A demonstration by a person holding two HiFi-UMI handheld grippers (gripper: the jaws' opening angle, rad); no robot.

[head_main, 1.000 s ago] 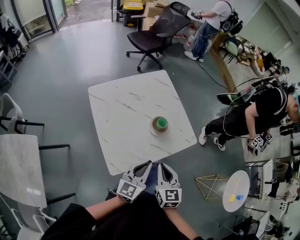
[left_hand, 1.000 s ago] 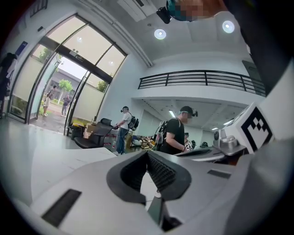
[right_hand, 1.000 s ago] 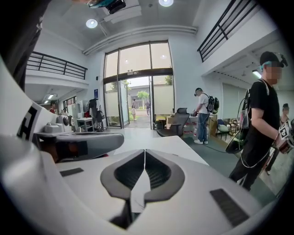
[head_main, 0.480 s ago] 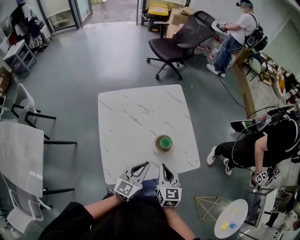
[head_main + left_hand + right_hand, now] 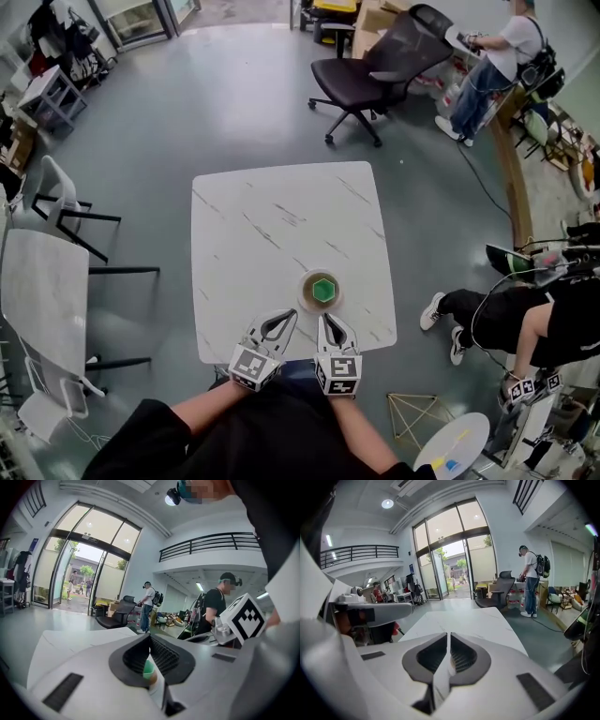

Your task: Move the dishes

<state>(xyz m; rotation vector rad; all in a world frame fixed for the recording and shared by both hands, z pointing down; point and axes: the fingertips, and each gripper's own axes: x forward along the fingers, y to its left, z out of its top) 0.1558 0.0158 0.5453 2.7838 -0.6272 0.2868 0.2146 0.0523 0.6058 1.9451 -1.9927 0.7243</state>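
1. The task has not visibly begun. The only dish [image 5: 307, 293] in sight sits on the marble tabletop [image 5: 262, 234], with what looks like a green cup [image 5: 323, 290] standing in it.
2. The dish is in the tabletop's near half, right of the middle and close to the edge nearest the person. Nothing touches it.
3. The left tongs [image 5: 284, 322] hover over that near edge, just beside the dish and on its near left. In the left gripper view the left tongs [image 5: 150, 637] are clenched tip to tip and grip nothing. The green cup [image 5: 147, 667] shows only through the oval gap behind the tips, from farther off on the tabletop.
4. The right tongs [image 5: 328, 323] hover near the dish's near side, apart from it. In the right gripper view the right tongs [image 5: 449, 634] are clenched too, with only bare tabletop [image 5: 464, 618] ahead of them.
5. Judged from this, everything is left to do:
   - let one pair of tongs open;
   - close it on the dish's rim, or on the cup;
   - lift and carry the dish away.
6. No goal spot is marked, so I cannot tell where the dish should go. Another pale tabletop [image 5: 42, 300] stands well apart on the left and might serve.
7. No other dishes can be made out on the marble top, so this one set seems to be the whole job.
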